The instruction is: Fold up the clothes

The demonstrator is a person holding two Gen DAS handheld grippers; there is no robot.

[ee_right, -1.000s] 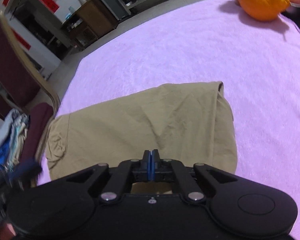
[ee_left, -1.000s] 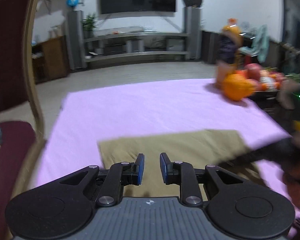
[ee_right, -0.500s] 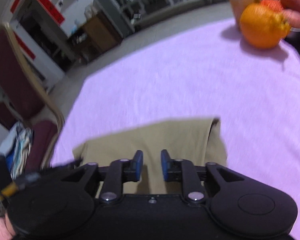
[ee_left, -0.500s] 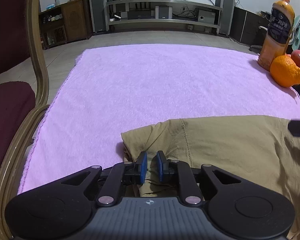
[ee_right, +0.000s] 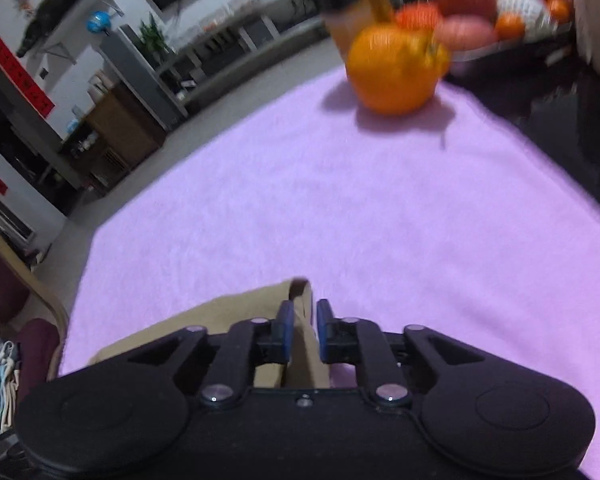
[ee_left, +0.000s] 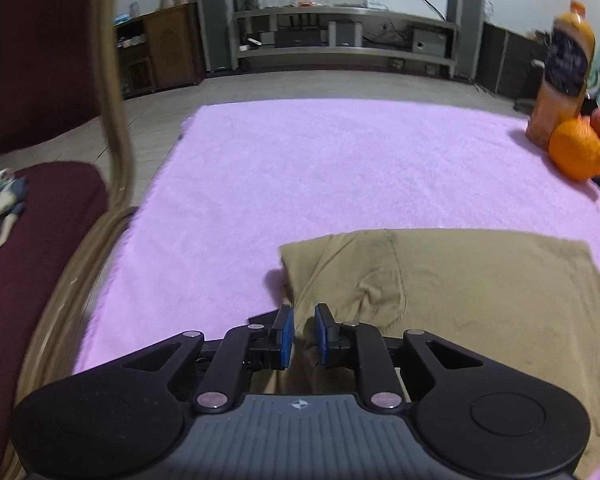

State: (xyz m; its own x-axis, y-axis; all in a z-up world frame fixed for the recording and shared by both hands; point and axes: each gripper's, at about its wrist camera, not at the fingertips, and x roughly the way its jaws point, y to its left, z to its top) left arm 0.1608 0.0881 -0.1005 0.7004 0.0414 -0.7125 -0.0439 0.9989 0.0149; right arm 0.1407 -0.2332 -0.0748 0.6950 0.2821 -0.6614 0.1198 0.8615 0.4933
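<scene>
Since a second ago your two grippers have dropped back toward the khaki garment (ee_left: 480, 300), and each now has a corner of it between its blue pads. Your left gripper (ee_left: 301, 334) straddles the garment's near left corner; its jaws closed somewhat over that second and stand narrowly apart, but you cannot tell whether the pads actually press the cloth. Your right gripper (ee_right: 302, 332) sits at the garment's (ee_right: 228, 312) right end; its jaws sprang apart from fully shut and have just been closing again, with the folded edge between them, and the pinch is equally unclear.

The garment lies flat on the pink cloth (ee_left: 340, 168), at that cloth's near edge, its long axis running left to right across your view, one short end under each gripper. Beyond the garment, at the far right corner of the pink cloth, sits an orange (ee_left: 576, 154) beside a juice bottle (ee_left: 564, 68). Left of the garment stands a maroon chair (ee_left: 40, 220).
</scene>
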